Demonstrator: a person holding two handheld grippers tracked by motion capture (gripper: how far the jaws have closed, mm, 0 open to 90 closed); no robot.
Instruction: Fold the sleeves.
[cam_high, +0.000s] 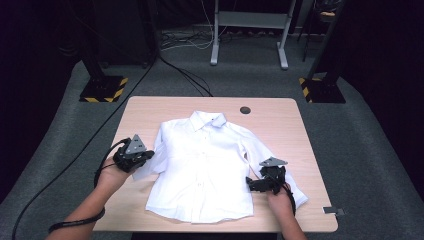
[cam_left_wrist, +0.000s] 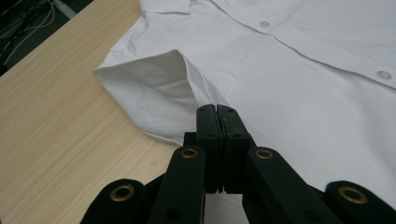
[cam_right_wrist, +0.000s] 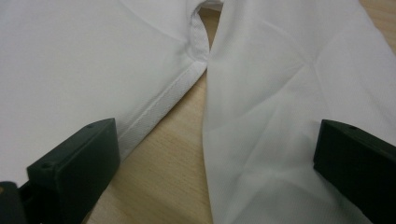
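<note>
A: Where does the folding stand?

B: Barely begun, I'd say. The white shirt (cam_high: 202, 167) lies face up and buttoned in the middle of the table (cam_high: 150, 107), collar at twelve o'clock, hem at six. The body is flat and unfolded; the long sleeve (cam_high: 272, 160) at about four o'clock runs straight out toward the table's edge.

A: And the other side?

B: At nine o'clock the left sleeve (cam_left_wrist: 149, 88) is bunched back on itself — its cuff opening gapes in the left gripper view. The left gripper (cam_left_wrist: 217, 116) has its jaws pressed together right at the shirt's side edge, just below that cuff; whether cloth is caught between them I cannot tell.

A: The right one?

B: The right gripper (cam_high: 265, 184) sits at four o'clock with its jaws spread wide, holding nothing — one jaw over the shirt's side seam, the other over the sleeve, bare wood between them near the armpit.

A: So what's left?

B: Nearly everything, by my reading: both sleeves brought in, the sides folded, then the hem carried up toward the collar.
</note>
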